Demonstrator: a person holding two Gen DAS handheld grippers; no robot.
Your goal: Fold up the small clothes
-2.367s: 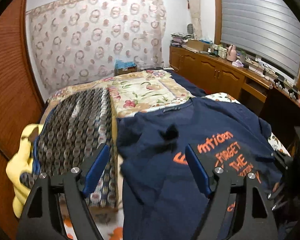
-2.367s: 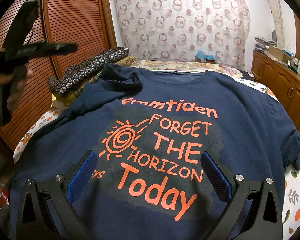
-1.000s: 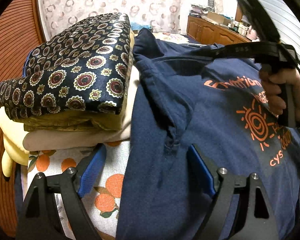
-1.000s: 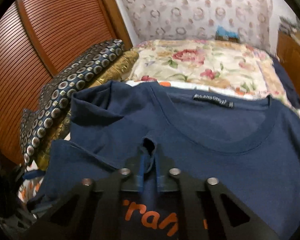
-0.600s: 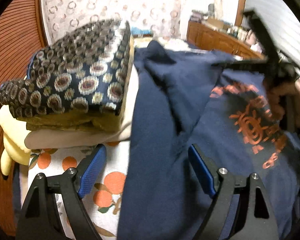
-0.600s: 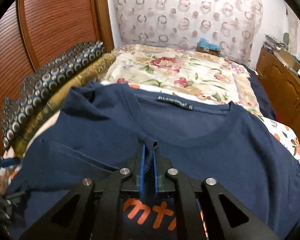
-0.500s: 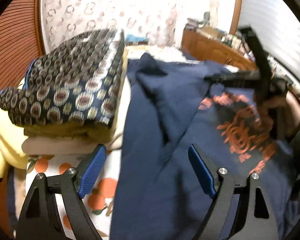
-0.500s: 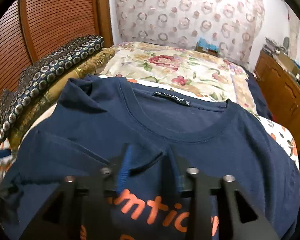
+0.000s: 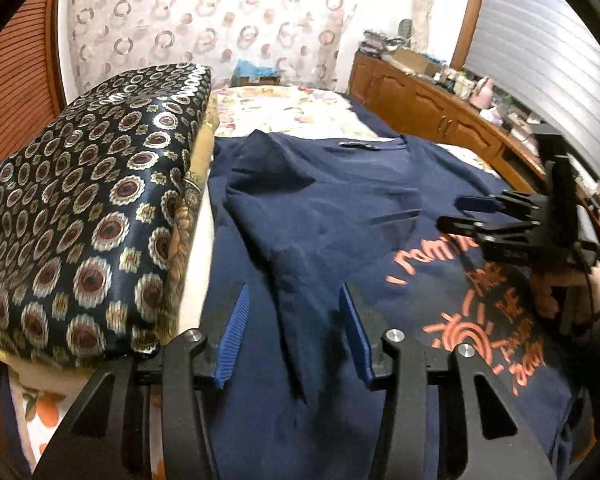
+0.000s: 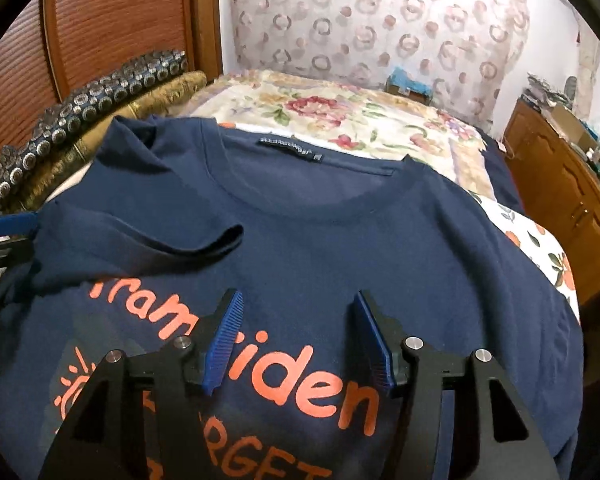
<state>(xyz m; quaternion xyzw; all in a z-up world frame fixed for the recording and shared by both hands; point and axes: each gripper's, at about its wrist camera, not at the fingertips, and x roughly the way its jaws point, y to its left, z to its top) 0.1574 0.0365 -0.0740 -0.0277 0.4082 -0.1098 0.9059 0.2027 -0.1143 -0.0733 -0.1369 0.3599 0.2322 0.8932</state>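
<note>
A: Where does the navy T-shirt (image 10: 340,248) lie?

B: Face up on the bed (image 10: 340,120), collar at the far end, its left sleeve (image 10: 148,232) folded in over the chest, just right of the stacked patterned cushions (image 9: 92,208).

A: And the tools?

B: The left hand-held gripper (image 9: 292,332) is closing about a raised ridge of cloth, pads not yet pressing. The right hand-held gripper (image 10: 296,344) is opening above the orange print, empty.

A: How will it handle?

B: Light, limp and likely to drape and wrinkle, I judge. Pinch hems or sleeve edges.
</note>
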